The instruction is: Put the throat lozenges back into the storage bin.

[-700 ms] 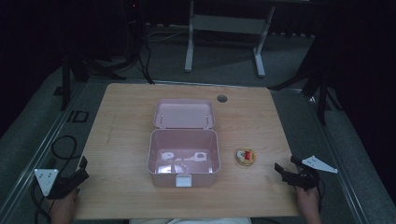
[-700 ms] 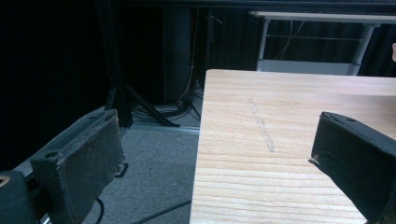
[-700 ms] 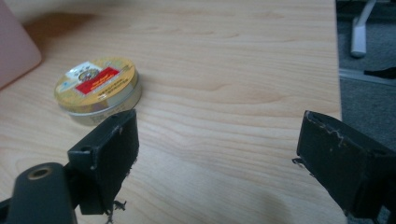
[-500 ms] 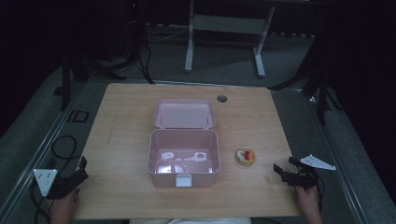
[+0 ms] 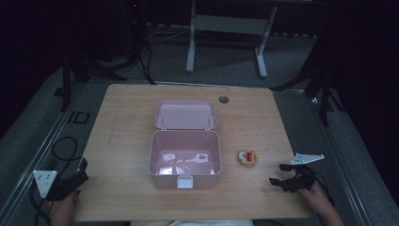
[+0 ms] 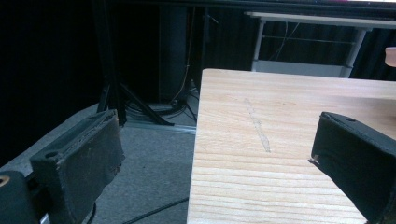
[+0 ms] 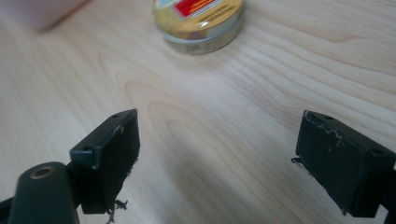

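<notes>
**Right gripper facing tin, nothing held**

Currently the tin sits flat on the table, lid up, just ahead of the right gripper, slightly toward its left jaw. Round, so no long axis. Jaws wide apart, empty. Left gripper straddles the table's edge, jaws apart, grey floor under one. High view adds an open pink box beside the tin; dark room behind.

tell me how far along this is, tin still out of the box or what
Done: the pink box lies open, lid back. In hand: the right tool, jaws wide, faces the round tin on the table, not touching it. Left: gripping the tin, putting it in, probably. The left tool sits at the table's corner.
</notes>
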